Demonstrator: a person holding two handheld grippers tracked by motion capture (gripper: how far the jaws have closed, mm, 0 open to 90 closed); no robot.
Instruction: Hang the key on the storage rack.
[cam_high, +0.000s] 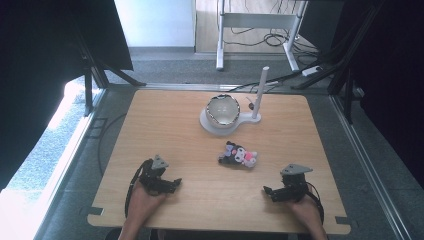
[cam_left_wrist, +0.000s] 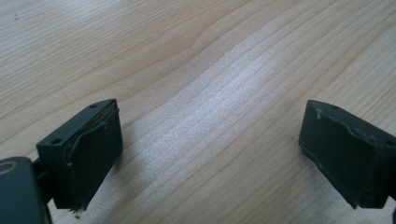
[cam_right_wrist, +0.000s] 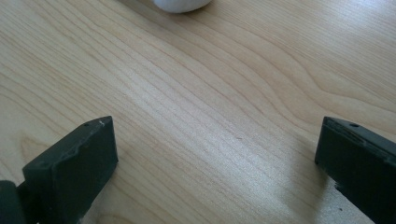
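I rest my left gripper (cam_high: 172, 184) and right gripper (cam_high: 268, 192) empty, jaws wide apart, on the light wooden desk (cam_high: 165, 130), the small black-and-pink plush toy (cam_high: 238, 156) lying ahead between them, presumably for either to reach.

Wooden table (cam_high: 170, 125); white desk frame (cam_high: 260, 21), cables (cam_high: 280, 37) on floor behind.
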